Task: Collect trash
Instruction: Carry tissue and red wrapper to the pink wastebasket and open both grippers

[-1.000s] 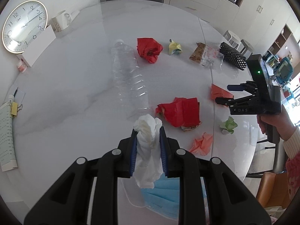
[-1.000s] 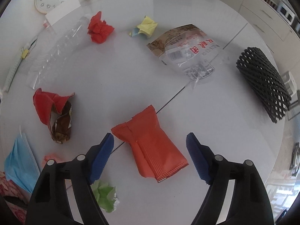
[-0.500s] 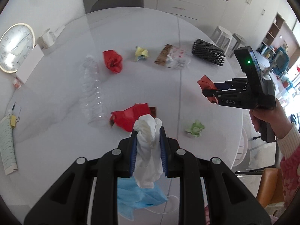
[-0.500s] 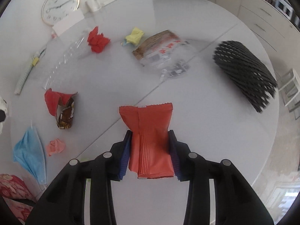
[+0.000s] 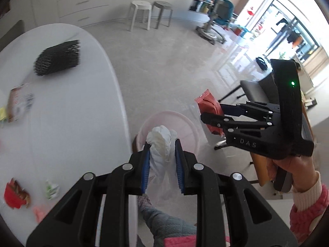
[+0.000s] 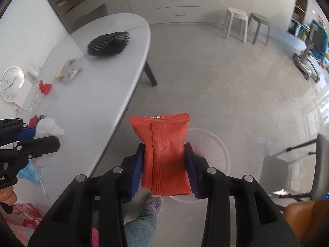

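Observation:
My left gripper (image 5: 161, 147) is shut on a crumpled white tissue (image 5: 161, 142) and hangs over a pale pink bin (image 5: 185, 127) on the floor beside the table. My right gripper (image 6: 164, 154) is shut on an orange-red snack packet (image 6: 164, 154), with the same bin (image 6: 213, 150) just below and behind it. In the left wrist view the right gripper (image 5: 207, 113) holds the packet (image 5: 207, 107) above the bin's right side. In the right wrist view the left gripper (image 6: 44, 135) with the tissue (image 6: 49, 128) shows at the left edge.
The white table (image 5: 72, 111) still carries a black foam net (image 5: 58, 57), a clear printed wrapper (image 5: 20, 100), red wrapper (image 5: 14, 195), green and pink scraps, a blue mask (image 6: 30, 174), a clock (image 6: 11, 86). A person's slippered foot (image 6: 153, 202) stands by the bin. Stools (image 6: 237, 23) and chair legs (image 6: 292, 164) stand around.
Both grippers swung off the table to above the pink bin. The right gripper closed on the orange-red packet and lifted it. The left kept the tissue.

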A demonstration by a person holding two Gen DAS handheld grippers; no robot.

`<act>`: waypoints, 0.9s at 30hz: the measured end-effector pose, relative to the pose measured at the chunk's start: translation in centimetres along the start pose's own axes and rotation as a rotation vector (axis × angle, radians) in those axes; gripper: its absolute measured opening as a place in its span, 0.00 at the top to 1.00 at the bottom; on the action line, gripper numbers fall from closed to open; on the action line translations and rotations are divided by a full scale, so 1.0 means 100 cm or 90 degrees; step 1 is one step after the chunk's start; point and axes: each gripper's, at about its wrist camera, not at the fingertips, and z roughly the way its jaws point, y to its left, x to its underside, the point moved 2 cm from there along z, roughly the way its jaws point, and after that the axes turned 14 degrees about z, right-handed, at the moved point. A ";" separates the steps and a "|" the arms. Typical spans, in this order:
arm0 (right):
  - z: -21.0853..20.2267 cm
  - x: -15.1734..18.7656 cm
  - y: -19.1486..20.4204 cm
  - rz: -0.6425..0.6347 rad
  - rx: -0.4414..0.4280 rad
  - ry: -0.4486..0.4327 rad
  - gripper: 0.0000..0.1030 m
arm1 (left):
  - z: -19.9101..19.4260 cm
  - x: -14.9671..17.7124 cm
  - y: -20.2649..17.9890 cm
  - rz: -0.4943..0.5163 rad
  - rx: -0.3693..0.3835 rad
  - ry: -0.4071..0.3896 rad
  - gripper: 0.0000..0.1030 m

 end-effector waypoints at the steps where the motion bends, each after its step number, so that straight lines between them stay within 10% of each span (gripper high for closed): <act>1: -0.004 0.005 -0.017 0.024 0.010 -0.003 0.62 | 0.012 -0.009 -0.009 0.010 0.011 0.007 0.79; 8: -0.008 0.032 -0.065 0.136 0.035 -0.015 0.61 | 0.084 -0.047 -0.067 0.064 0.067 0.057 0.77; 12: -0.004 0.041 -0.080 0.172 0.030 -0.018 0.61 | 0.104 -0.056 -0.084 0.076 0.068 0.069 0.52; 27: 0.002 0.045 -0.096 0.152 -0.004 -0.012 0.61 | 0.063 -0.054 -0.062 0.053 0.044 0.030 0.30</act>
